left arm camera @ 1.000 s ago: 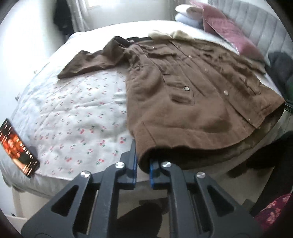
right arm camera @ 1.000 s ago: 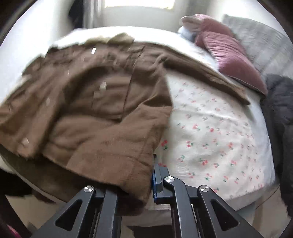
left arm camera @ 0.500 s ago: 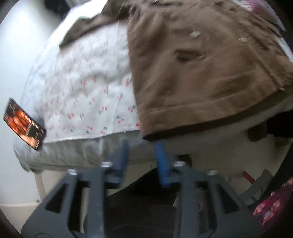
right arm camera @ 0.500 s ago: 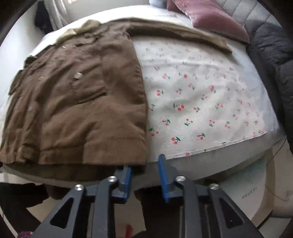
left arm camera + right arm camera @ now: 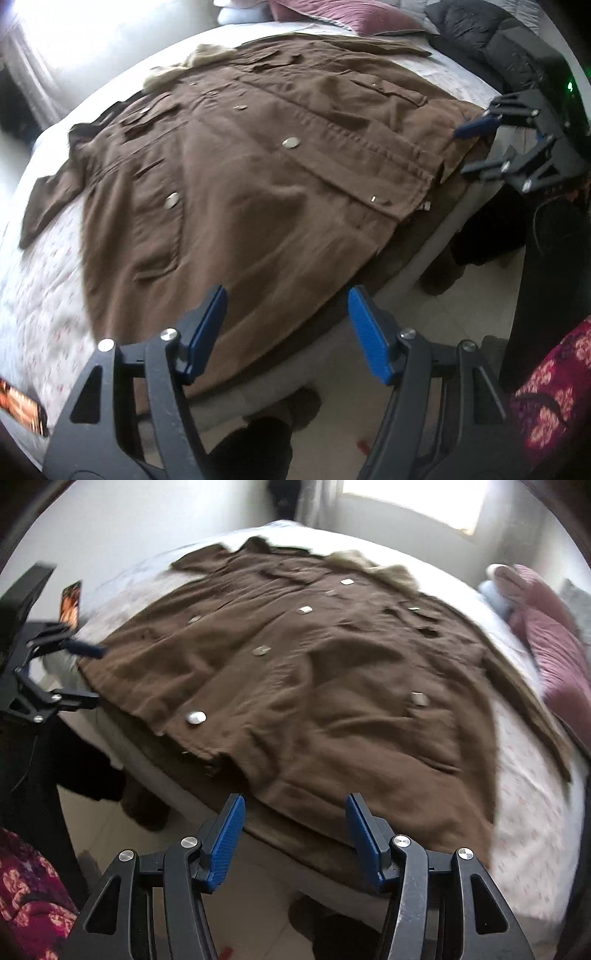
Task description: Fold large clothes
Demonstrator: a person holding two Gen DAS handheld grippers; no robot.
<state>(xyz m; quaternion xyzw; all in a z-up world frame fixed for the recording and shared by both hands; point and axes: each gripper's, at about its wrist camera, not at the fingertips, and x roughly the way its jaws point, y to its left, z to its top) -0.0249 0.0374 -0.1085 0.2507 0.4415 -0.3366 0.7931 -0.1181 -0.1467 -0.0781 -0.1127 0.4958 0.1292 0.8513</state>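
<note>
While jaws gape, left gripper (image 5: 286,328), right gripper (image 5: 293,834) empty

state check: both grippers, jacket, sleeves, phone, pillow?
left gripper: open, holding nothing, at the hem.
right gripper: open, holding nothing, at the hem.
brown jacket: spread flat on the bed, front up, unfolded, hem over the bed edge.
sleeves: both spread outward.
phone: screen lit, lying on the bed.
pink pillow: lying at the bed's head.

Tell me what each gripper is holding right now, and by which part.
Nothing is held. The left gripper and the right gripper both stand open at the hem end of the brown jacket, which lies spread on the bed.
</note>
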